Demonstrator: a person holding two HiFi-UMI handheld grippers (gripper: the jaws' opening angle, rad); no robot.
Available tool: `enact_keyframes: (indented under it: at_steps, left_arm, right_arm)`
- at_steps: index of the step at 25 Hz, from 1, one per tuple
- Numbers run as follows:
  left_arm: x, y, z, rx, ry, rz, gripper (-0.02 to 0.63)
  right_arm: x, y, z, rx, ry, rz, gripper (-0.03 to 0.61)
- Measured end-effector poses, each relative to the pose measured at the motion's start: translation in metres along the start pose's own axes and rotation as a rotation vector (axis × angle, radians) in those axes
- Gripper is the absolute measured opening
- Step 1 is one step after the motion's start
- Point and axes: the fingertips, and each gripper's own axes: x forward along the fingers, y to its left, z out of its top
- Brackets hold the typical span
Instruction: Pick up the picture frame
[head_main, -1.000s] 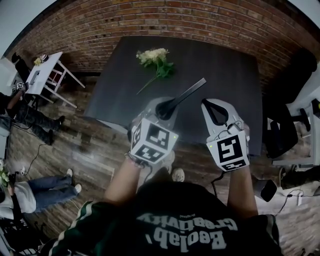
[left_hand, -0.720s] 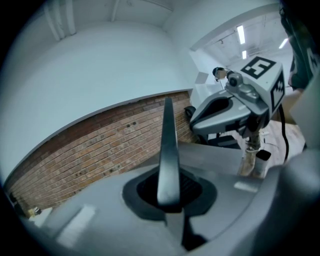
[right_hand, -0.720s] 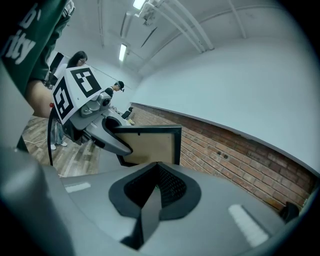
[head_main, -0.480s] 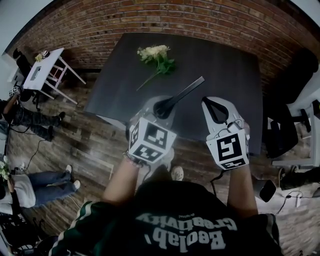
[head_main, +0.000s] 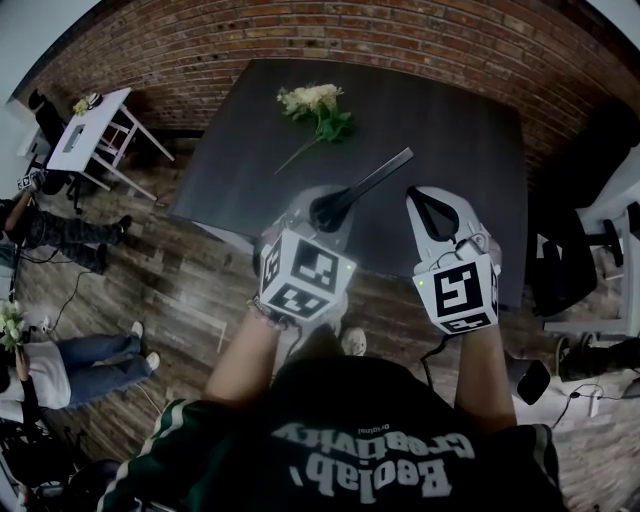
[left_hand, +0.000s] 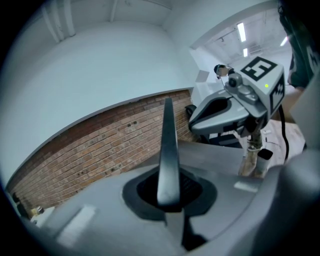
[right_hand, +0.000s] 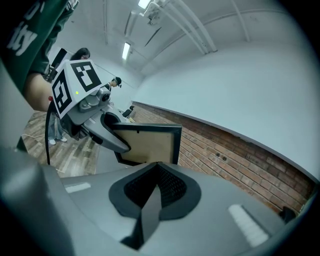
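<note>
Head view: a thin black-edged rectangular picture frame (head_main: 375, 180) is seen edge-on over the near part of a dark rectangular table (head_main: 450, 130), pinched at its near end by the left gripper (head_main: 335, 208); in the left gripper view the same frame (left_hand: 167, 145) is shown as a narrow dark strip rising from between the jaws, which are pressed onto it from both sides (left_hand: 169, 192); the right gripper (head_main: 425, 195) is held just beside the left one, apart from the frame, and in the right gripper view its jaws (right_hand: 150, 200) are seen closed together with nothing between them; from that side the frame's tan backing board inside its black border (right_hand: 150, 145) is shown, gripped at one edge by the left gripper (right_hand: 107, 132); a bunch of pale flowers with a green stem (head_main: 315, 105) is laid on the far part of the table, well apart from the frame; a red brick wall (head_main: 300, 40) is seen behind the table.
</note>
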Motion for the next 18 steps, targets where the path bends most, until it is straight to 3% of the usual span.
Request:
enact_keyframes:
  at_steps: [18]
  left_arm:
    - [-0.012, -0.004, -0.001, 0.014, 0.003, 0.018, 0.026]
  right_arm:
    - [-0.003, 0.008, 0.004, -0.007, -0.011, 0.009, 0.006]
